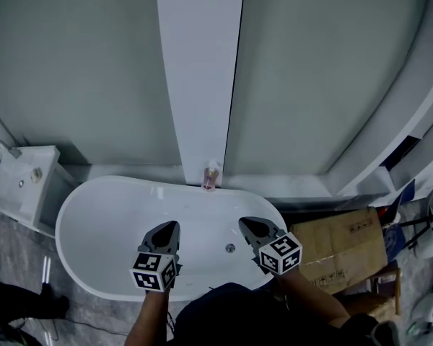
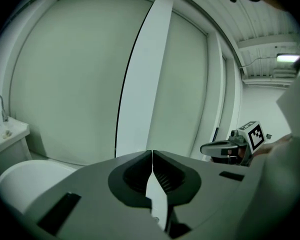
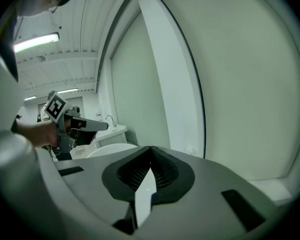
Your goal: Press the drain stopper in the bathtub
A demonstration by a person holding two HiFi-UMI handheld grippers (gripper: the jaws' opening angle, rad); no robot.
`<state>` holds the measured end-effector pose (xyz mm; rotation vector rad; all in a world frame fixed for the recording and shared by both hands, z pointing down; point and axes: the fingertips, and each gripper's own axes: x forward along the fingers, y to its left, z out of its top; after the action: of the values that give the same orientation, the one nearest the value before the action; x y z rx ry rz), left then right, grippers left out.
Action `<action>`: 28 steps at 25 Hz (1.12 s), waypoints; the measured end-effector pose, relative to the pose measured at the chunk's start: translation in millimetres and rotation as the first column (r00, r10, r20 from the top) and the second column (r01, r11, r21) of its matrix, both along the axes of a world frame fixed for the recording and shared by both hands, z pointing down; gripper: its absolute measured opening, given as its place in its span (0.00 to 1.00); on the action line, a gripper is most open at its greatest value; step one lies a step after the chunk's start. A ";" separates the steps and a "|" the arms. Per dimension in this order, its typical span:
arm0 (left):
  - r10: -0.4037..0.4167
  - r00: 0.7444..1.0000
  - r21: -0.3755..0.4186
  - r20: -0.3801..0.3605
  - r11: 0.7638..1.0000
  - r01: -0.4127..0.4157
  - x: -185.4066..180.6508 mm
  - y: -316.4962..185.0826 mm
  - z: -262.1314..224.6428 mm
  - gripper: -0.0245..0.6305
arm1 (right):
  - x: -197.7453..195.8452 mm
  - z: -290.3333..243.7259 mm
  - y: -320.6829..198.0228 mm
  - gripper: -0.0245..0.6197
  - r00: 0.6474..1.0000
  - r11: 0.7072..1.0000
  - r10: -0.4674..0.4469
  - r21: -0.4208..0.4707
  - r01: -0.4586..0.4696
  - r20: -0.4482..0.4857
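Not started yet, looks like: left gripper (image 1: 169,228) and right gripper (image 1: 251,227) hover clenched shut, empty, over the bathtub (image 1: 108,218); drain stopper (image 1: 230,248) untouched.

Dim, flat, greenish-grey light all round me. Ceiling tube (image 3: 37,41) glows at top left of my right gripper view, slight bloom. Bathtub (image 1: 101,215) brightest, soft sheen, shadows faint. Both my gripper views fisheye-bent, corners vignetted dark, near foreground soft.
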<state>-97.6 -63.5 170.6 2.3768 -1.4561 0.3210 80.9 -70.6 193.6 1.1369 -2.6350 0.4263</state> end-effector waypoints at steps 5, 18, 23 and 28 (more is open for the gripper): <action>-0.018 1.000 0.071 0.020 0.997 0.016 0.6 -5.6 -28.2 0.07 | -3.0 -46.5 -9.8 0.06 0.997 0.996 0.009 0.090 -0.016 0.076; -0.006 0.996 0.212 0.086 0.977 -0.012 16.7 -5.2 -86.8 0.07 | -8.9 -124.8 -2.5 0.05 0.979 0.952 -0.123 0.297 0.070 0.163; -0.016 0.997 0.201 0.082 0.980 -0.001 13.6 -7.2 -82.3 0.07 | -23.2 -122.9 1.4 0.05 0.980 0.946 -0.153 0.306 0.109 0.125; -0.026 0.996 0.189 0.080 0.982 0.010 7.8 -9.7 -76.8 0.07 | -25.3 -117.5 2.1 0.05 0.981 0.952 -0.149 0.285 0.108 0.128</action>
<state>-89.8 -73.2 93.7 2.5230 -1.6092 0.2910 55.6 -68.5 76.1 1.0340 -2.9506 0.1215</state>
